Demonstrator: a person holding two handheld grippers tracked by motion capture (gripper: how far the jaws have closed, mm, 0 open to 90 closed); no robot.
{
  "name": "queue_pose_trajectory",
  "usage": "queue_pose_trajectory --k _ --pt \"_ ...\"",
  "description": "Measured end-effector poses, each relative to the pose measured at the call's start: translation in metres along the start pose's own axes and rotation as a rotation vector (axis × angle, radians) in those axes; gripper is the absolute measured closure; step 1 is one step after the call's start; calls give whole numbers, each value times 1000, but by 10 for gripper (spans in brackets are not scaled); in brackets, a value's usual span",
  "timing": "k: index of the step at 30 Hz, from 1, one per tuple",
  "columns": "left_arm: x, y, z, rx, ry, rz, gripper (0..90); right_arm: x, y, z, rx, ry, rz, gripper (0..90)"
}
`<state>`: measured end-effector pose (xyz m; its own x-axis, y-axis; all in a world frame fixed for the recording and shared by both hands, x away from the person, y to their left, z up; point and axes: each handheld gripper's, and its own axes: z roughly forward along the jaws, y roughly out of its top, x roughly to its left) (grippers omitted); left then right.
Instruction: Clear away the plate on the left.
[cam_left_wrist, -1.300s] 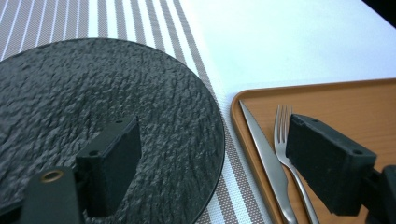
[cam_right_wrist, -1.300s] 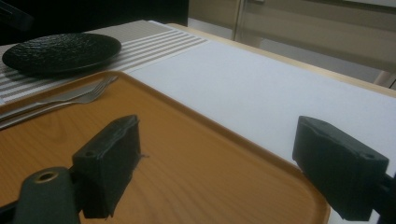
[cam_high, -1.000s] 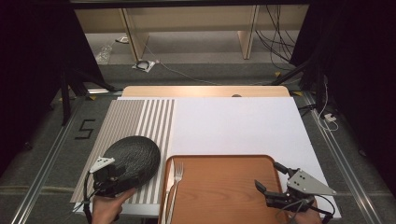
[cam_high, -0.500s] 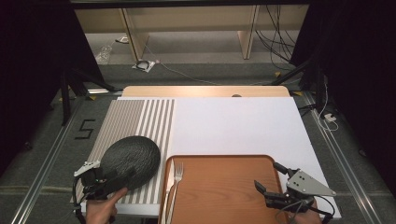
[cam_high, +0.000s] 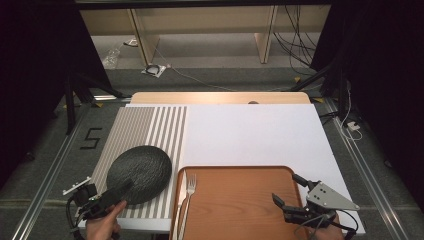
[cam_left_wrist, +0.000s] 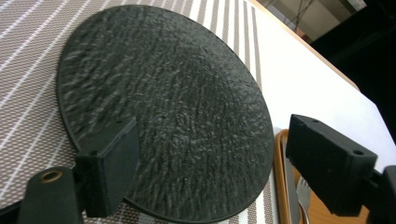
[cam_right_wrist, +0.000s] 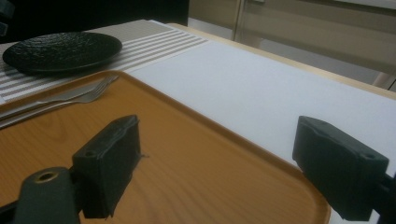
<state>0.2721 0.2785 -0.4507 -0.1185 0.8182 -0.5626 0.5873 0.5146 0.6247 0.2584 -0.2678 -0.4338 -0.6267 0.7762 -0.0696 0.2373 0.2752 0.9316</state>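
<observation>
- Here, lying flat on the striped woven mat (cam_high: 145, 127) — round, rough-textured black plate (cam_high: 139, 173).
- Hovering at its near rim, jaws spread: left gripper (cam_high: 107, 196).
- Idling wide open over the smooth wooden tray (cam_high: 235, 200) — right gripper (cam_high: 290, 192).

Numeral "5" (cam_high: 91, 138) marked on floor left of table (cam_high: 250, 131).

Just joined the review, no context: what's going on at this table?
A person works with a hand-held gripper in each hand. The left hand-held gripper is open at the near edge of a black textured plate, which lies flat on the striped placemat; its jaws stand apart and are not clamped on the rim. The right hand-held gripper is open over the near right corner of the wooden tray, holding nothing. A fork and a knife lie along the tray's left side.
</observation>
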Motion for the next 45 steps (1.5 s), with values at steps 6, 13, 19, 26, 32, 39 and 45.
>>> queue_pose_trajectory --k 6,13,19,26,32,39,45 --pt "8 -1 -4 -24 16 -76 179 0 0 0 0 0 -1 161" --pt "15 -2 -7 -43 35 -133 177 0 0 0 0 -1 -1 161" --pt "24 -6 -7 -22 25 -223 177 0 0 0 1 -1 -1 161" --pt "28 -9 -8 -21 29 -281 177 0 0 0 1 -2 0 161" --pt "34 -12 -8 2 16 -339 178 0 0 0 2 -1 -4 161" --pt "40 -17 -7 29 0 -415 180 0 0 0 1 0 -6 161" --pt "44 -22 -5 46 -39 -490 197 0 0 1 -1 1 -4 162"
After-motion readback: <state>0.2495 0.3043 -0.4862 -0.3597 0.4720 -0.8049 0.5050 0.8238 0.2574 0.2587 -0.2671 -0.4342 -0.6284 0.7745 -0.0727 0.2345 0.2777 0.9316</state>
